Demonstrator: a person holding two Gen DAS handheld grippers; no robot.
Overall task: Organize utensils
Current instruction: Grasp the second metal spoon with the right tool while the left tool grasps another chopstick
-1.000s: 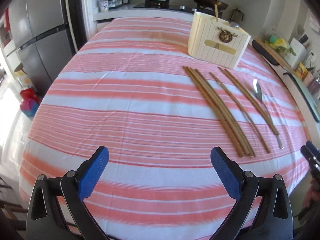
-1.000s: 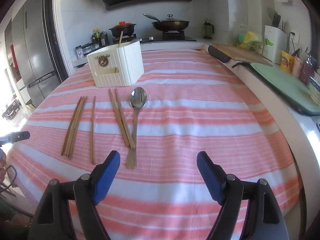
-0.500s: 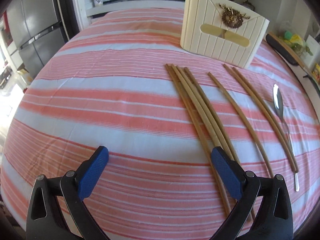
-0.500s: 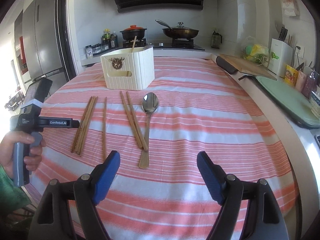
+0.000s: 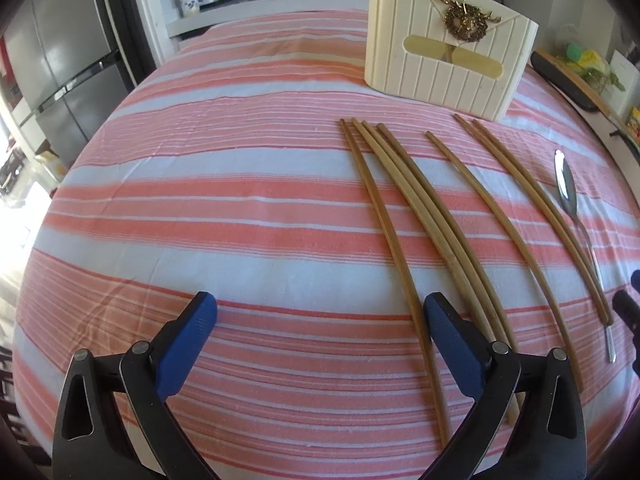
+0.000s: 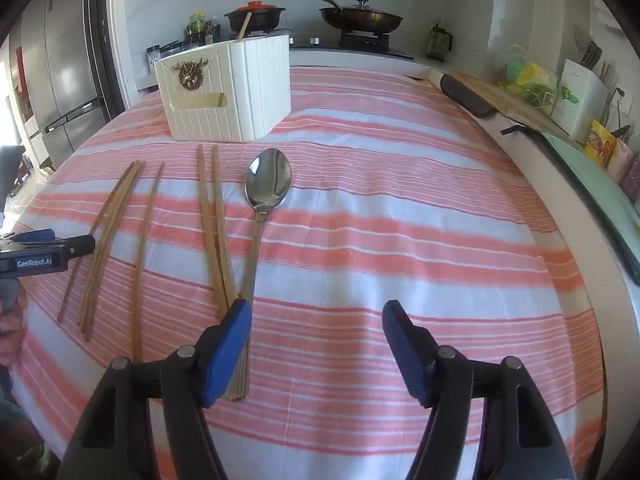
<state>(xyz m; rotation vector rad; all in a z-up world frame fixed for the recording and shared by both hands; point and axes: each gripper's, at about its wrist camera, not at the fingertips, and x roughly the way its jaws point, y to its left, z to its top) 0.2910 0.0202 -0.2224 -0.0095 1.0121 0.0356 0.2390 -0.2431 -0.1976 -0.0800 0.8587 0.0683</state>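
Note:
Several wooden chopsticks lie side by side on the striped tablecloth, in front of a cream utensil holder. A metal spoon lies to their right, bowl toward the holder. My left gripper is open low over the cloth, its right finger at the near ends of the leftmost chopsticks. My right gripper hovers near the spoon's handle end with its jaws closing; nothing sits between them, and its left finger covers the tips of two chopsticks. One stick stands inside the holder.
A counter with a stove, pot and pan runs behind the table. A cutting board and a green mat lie along the right edge. A fridge stands at the left. A hand holding the left gripper shows at the right wrist view's left edge.
Both grippers came forward and lower toward the utensils. The left one stopped half a second ago; the right one advanced to the spoon's handle and its jaws narrowed.

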